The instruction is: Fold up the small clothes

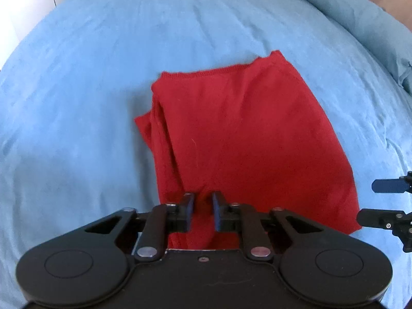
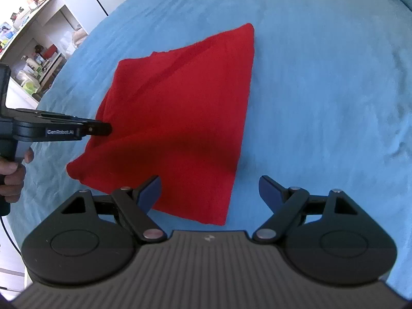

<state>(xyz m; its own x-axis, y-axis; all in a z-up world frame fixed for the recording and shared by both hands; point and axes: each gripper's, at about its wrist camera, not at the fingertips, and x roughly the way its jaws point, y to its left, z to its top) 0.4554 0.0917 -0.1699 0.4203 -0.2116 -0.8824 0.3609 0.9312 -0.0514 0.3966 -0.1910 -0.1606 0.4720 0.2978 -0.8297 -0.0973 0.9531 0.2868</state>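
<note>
Garment: one red knit cloth (image 1: 247,139), folded to a rough four-sided shape, lying on the blue bedspread (image 1: 77,103) at centre in both views.
Grippers: two, black with blue pads.
Left gripper (image 1: 203,207): at 6 o'clock of the cloth, fingers drawn close, pinching a raised ridge of its near edge.
Right gripper (image 2: 209,191): spread wide, hovering over the cloth's near corner, holding nothing.
Cut off: pillow (image 1: 360,20) at 1 o'clock.
Hard to make out: cluttered shelves (image 2: 38,59) at 10 o'clock.
</note>
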